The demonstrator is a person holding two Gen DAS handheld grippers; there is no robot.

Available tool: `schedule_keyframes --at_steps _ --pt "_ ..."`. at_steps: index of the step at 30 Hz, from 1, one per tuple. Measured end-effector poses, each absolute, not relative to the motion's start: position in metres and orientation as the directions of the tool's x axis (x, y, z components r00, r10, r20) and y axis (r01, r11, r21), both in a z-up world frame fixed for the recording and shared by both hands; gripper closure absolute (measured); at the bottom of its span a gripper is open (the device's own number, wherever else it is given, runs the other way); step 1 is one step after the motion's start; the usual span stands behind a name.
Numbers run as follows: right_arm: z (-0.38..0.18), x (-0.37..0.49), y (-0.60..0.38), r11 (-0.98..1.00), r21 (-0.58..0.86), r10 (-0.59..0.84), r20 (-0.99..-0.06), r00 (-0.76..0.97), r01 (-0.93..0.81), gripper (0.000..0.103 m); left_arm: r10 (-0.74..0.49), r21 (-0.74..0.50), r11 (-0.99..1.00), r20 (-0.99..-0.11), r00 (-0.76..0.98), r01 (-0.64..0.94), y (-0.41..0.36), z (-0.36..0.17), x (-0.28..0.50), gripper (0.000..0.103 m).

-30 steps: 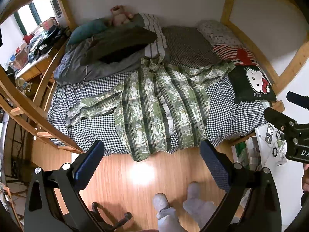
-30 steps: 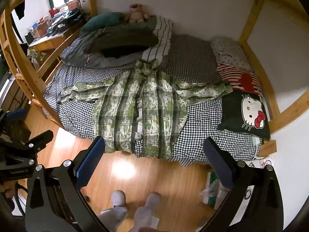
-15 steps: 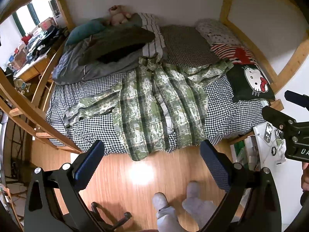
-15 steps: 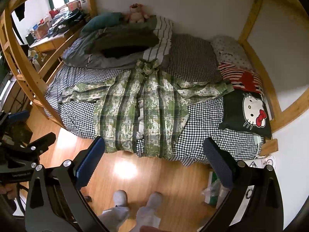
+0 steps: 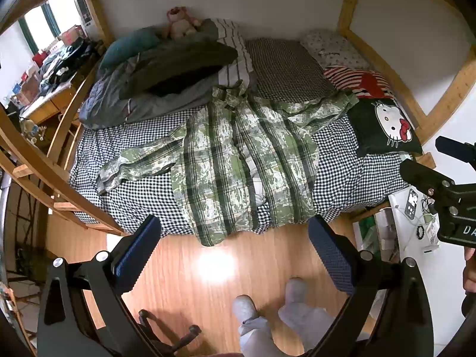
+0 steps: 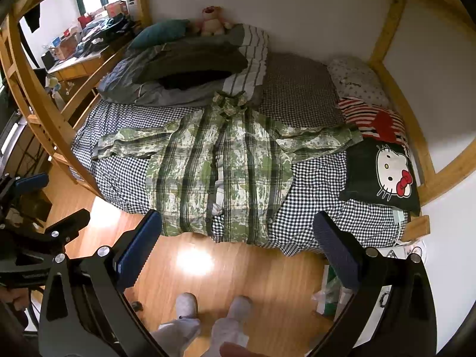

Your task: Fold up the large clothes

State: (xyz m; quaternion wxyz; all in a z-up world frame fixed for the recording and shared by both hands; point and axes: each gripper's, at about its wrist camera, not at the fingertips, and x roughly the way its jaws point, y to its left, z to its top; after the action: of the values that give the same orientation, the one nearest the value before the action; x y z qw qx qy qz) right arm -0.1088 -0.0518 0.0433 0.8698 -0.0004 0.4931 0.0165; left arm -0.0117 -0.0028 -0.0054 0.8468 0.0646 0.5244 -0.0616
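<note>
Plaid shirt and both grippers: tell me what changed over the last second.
Almost nothing. Both views drifted slightly; nothing was grasped or released. The plaid shirt stays spread flat on the bed, sleeves out, hem over the edge. The left gripper and right gripper stay open above the floor.

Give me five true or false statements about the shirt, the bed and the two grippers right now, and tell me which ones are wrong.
1. The green plaid shirt lies spread open on the checked bed sheet. True.
2. The left gripper holds a sleeve. False: its jaws are open and empty, over the floor.
3. The shirt's hem hangs over the bed's edge. True.
4. The Hello Kitty cushion lies on top of the shirt. False: it lies beside one sleeve's end.
5. The right gripper is shut. False: its jaws are wide apart.
</note>
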Motion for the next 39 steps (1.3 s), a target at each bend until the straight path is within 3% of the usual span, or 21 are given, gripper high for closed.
schedule_keyframes --at_steps 32,39 --pt "0.042 -0.109 -0.05 0.999 0.032 0.046 -0.861 0.506 -0.037 0.003 -0.044 0.041 0.982 -0.898 0.437 0.183 -0.005 -0.009 -0.014 0.006" --pt "0.031 -0.103 -0.054 0.996 0.065 0.09 -0.832 0.548 -0.066 0.003 -0.031 0.006 0.997 -0.892 0.451 0.08 -0.002 -0.022 -0.001 0.006"
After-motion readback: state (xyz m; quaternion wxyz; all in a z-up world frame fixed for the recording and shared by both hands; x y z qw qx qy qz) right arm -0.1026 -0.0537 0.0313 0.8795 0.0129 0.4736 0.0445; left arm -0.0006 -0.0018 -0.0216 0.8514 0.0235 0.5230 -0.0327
